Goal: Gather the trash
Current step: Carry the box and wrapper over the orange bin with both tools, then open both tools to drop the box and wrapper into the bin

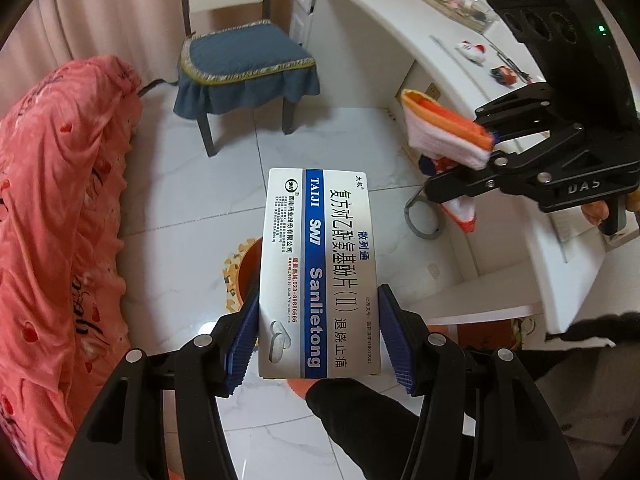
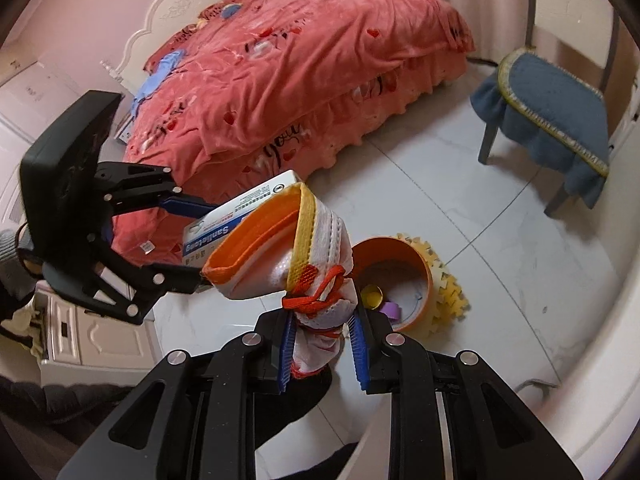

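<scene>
My left gripper (image 1: pixel 318 338) is shut on a silver and blue medicine box (image 1: pixel 318 272), held upright above the floor. The box also shows in the right wrist view (image 2: pixel 224 220), between the left gripper's blue pads. My right gripper (image 2: pixel 322 350) is shut on a small white and orange shoe with red laces (image 2: pixel 296 256). The shoe also shows in the left wrist view (image 1: pixel 444 132), in the right gripper (image 1: pixel 480 168). An orange round bin (image 2: pixel 394 276) stands on the floor below and holds a gold lid and a purple scrap. The box partly hides the bin in the left wrist view (image 1: pixel 250 268).
A bed with a pink cover (image 2: pixel 288 80) fills the left. A chair with a blue cushion (image 1: pixel 244 64) stands on the white tile floor. A white desk (image 1: pixel 380 28) with small items runs along the right. A yellow foam mat (image 2: pixel 448 292) lies under the bin.
</scene>
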{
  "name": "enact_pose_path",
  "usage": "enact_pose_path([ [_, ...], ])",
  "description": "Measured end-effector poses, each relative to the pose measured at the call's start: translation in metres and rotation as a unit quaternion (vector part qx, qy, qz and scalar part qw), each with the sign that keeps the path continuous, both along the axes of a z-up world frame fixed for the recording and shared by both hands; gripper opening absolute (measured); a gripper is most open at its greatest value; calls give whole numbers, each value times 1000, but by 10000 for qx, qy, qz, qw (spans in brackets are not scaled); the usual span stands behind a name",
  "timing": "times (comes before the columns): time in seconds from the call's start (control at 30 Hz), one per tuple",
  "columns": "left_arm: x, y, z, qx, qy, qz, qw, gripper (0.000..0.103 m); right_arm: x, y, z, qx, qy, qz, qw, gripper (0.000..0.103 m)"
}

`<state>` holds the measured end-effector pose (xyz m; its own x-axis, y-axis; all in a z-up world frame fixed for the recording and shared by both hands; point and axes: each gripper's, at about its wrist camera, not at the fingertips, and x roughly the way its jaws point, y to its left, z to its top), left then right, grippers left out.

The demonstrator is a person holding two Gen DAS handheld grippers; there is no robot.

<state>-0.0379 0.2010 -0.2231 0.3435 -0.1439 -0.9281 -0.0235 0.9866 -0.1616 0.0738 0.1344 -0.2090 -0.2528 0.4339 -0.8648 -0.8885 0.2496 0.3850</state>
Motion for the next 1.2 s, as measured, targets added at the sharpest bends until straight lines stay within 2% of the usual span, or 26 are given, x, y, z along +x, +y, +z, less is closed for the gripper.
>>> enact_pose_path([
  [0.33,15,40,-66,-370,210,215,9989,59,10,50,-100,-637,264,-205,9974,25],
  [0.47,16,47,-88,-510,327,212,9979,59,12,61,-127,-798,334,-274,9959,25],
  [0.6,18,53,-104,-622,413,255,9969,59,18,69,-152,-920,453,-462,9937,28],
  [0.67,18,54,-109,-660,429,270,9965,59,20,72,-163,-975,481,-534,9926,37],
  [0.7,19,54,-110,-657,439,262,9965,59,20,73,-166,-999,467,-584,9922,46],
  [0.73,20,53,-112,-637,460,240,9966,59,21,74,-170,-1018,443,-636,9918,51],
  [0.93,27,49,-117,-594,470,105,9971,59,20,72,-168,-1029,366,-685,9917,51],
  [0.97,28,47,-117,-557,485,106,9972,64,21,71,-167,-1028,369,-705,9915,51],
  [1.0,29,47,-118,-516,510,118,9973,75,22,70,-165,-1030,371,-734,9913,51],
  [1.2,33,45,-114,-465,444,159,9978,78,23,62,-152,-916,383,-798,9919,55],
])
